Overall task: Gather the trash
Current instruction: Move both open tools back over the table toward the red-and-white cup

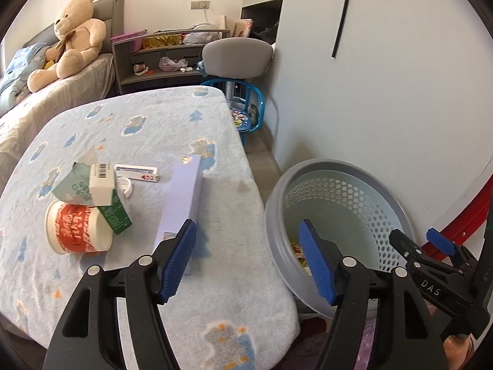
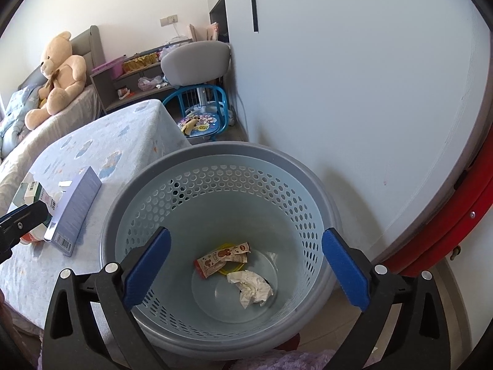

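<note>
On the blue blanket-covered table lie a long lilac box, a red-and-white paper cup on its side, a green carton, a white box with a barcode and a flat white box. My left gripper hangs open over the table's right edge, nothing between its pads. My right gripper stands wide open above the grey perforated bin, empty. Inside the bin lie a snack wrapper and a crumpled tissue. The right gripper's fingers show at the left wrist view's right edge.
The bin stands on the floor between table and white wall. A teddy bear sits on the bed behind. A grey chair, a blue stool and a cluttered shelf stand beyond. A red curved frame runs at right.
</note>
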{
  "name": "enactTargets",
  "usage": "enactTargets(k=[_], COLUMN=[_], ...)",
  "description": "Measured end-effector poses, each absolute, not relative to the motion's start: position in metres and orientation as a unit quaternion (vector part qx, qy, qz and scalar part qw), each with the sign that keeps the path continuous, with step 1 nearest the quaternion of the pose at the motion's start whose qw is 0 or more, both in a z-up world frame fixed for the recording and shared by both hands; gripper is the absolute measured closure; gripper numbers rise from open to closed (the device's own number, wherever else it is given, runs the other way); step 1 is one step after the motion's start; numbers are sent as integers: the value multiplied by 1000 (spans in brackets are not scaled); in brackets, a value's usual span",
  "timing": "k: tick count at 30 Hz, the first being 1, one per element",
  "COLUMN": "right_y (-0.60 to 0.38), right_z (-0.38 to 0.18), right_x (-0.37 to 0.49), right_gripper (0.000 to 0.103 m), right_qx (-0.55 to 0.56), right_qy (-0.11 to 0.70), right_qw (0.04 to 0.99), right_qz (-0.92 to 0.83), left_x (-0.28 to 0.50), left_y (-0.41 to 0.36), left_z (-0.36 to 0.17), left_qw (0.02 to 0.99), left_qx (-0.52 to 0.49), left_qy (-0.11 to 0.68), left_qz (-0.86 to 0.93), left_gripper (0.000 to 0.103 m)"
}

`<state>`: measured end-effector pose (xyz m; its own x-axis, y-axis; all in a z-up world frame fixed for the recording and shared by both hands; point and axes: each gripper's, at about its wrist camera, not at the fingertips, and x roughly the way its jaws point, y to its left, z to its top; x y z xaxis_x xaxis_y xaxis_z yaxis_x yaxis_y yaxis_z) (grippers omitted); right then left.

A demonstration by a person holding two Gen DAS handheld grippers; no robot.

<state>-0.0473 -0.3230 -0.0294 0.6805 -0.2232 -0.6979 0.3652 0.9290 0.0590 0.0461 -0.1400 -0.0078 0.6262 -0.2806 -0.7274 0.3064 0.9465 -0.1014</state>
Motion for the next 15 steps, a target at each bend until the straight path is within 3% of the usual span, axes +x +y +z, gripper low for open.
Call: enactTargets(k=[15], right_y=[-252], right_z=[-18], right_x=[-28], right_gripper=[7], right_qx=[83], right_qy=[357], right_qw=[923], right_qz=[-120], left_x=[51], left_y=[-36], left_z=[-14], left_qw=[916], left_qx=[-27], left_qy=[392], left_qz=[-86], left_gripper=[33])
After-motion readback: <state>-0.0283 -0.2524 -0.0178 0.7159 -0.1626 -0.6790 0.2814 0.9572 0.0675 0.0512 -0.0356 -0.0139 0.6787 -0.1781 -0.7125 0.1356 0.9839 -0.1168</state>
